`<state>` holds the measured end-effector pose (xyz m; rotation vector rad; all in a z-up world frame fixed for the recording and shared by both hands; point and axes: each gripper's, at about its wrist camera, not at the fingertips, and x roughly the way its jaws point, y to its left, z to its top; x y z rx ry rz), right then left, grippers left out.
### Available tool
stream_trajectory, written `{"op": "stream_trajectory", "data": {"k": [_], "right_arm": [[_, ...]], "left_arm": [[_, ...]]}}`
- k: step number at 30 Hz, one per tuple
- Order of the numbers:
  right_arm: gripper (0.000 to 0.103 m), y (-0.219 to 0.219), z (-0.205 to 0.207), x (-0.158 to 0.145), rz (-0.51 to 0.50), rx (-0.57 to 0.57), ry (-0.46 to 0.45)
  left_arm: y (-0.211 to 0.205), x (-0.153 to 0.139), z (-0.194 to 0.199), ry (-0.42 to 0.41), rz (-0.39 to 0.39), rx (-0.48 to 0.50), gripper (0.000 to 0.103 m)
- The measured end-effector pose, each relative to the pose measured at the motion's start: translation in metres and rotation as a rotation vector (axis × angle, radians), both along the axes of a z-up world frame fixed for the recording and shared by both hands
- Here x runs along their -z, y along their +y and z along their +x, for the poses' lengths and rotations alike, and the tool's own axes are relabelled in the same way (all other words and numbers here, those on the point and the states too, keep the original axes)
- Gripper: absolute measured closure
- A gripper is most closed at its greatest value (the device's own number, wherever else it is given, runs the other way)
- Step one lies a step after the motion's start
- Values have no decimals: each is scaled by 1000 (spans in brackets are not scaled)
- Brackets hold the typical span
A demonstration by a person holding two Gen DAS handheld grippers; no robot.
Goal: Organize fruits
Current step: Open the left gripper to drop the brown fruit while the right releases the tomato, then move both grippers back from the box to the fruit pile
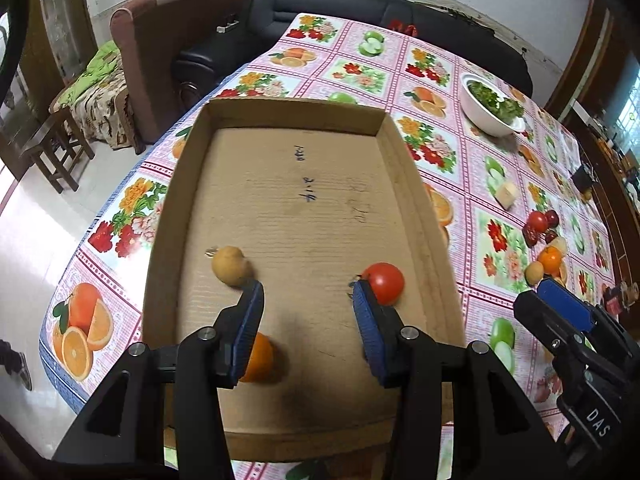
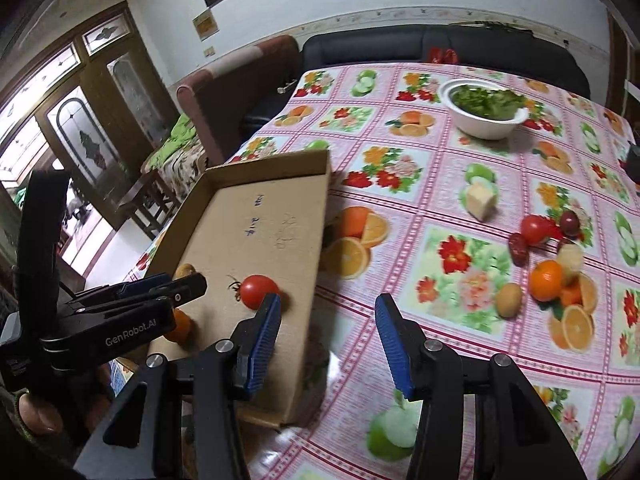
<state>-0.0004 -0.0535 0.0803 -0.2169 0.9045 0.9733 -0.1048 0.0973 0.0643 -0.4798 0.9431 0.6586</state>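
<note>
Three fruits sit in the cardboard tray: a tomato by its right wall, a yellow-brown round fruit toward the left wall, and an orange near the front edge. My left gripper hangs over the tray's near end, tongs spread wide with nothing between them; its left finger covers part of the orange in the left wrist view. My right gripper is also spread and holding nothing, poised over the tablecloth just beside the tray's right wall. Loose fruit is clustered near the table's right edge: a second tomato, an orange, a brownish round fruit, a dark red date-like piece and a dark plum-like one. Pale cube lies mid-table. White bowl of greens stands toward the far right corner.
</note>
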Motion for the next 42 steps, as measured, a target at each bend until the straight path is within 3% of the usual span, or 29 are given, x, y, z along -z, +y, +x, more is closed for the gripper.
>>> {"op": "stream_trajectory", "data": {"k": [21,42], "right_arm": [[52,-71,28,-2,32,136,19],[52,-130,59,12,32,269,52]], "left_arm": [[-42,-12,22,3,32,83,58],[-92,-12,60,-20,-21,220,58]]}}
